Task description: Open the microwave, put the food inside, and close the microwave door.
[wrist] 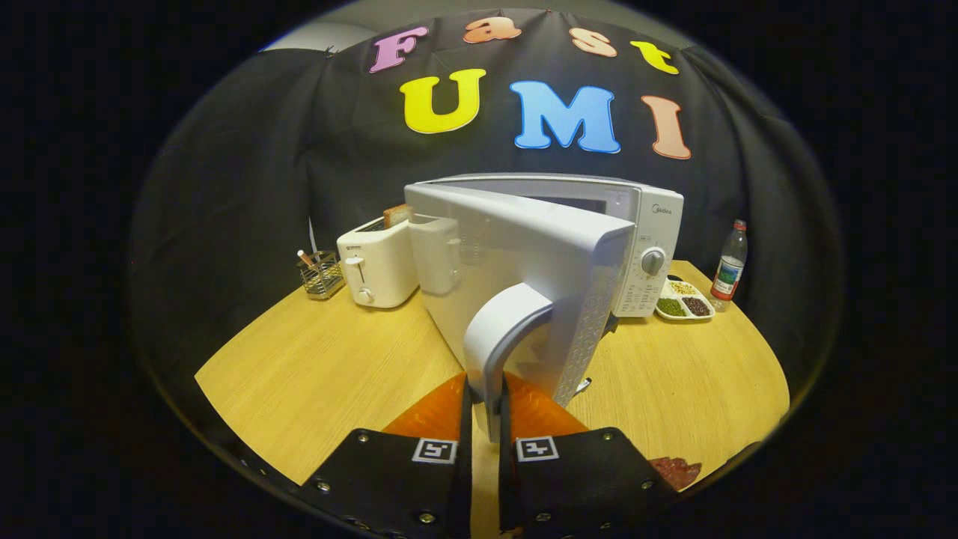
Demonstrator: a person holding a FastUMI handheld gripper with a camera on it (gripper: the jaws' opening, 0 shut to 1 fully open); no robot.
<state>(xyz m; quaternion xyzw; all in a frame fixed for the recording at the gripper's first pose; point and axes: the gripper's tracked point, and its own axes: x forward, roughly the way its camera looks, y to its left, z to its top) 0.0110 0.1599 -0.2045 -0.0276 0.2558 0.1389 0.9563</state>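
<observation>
While the jaws (485, 419) clamp the microwave door handle (500, 337), a 3-compartment dish (684, 301) holds beans.

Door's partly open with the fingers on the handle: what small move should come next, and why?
Probably keep swinging the door wider. The gripper is shut on the handle, yet the door stands only partly open and covers most of the microwave cavity.
</observation>
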